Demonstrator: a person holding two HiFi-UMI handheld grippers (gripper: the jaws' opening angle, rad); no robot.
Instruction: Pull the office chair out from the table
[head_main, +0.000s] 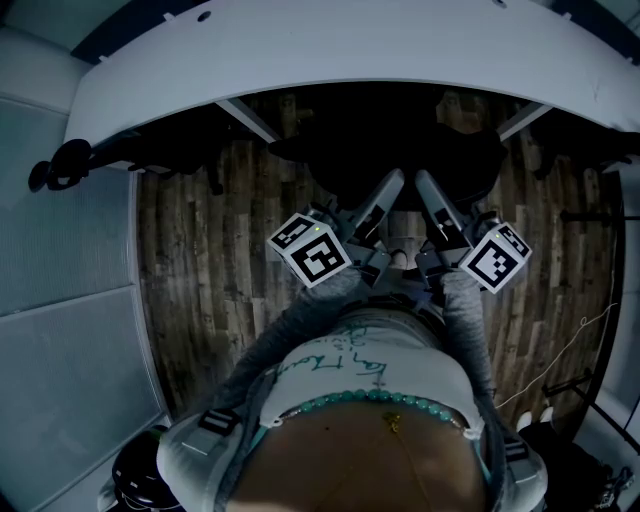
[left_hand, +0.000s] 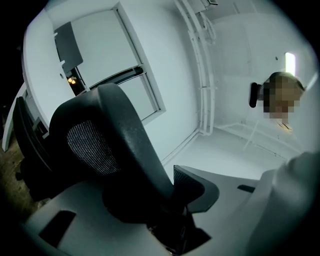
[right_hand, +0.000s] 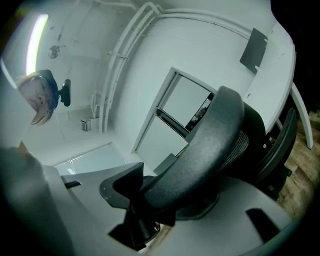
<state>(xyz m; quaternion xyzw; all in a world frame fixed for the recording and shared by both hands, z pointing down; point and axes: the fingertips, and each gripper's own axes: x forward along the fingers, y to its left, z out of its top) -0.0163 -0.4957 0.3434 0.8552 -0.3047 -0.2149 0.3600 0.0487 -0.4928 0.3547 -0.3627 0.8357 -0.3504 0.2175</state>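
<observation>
Head view, from above: the office chair (head_main: 400, 150) sits tucked under the curved white table (head_main: 330, 60), dark against the wooden floor (head_main: 200, 260); a person stands right behind it; the left gripper (head_main: 392, 185) and right gripper (head_main: 428, 185) reach side by side to the chair's back; each gripper view shows its jaws clamped on the black top rim.

Dim, bluish pictures with dark, warped fisheye edges.
</observation>
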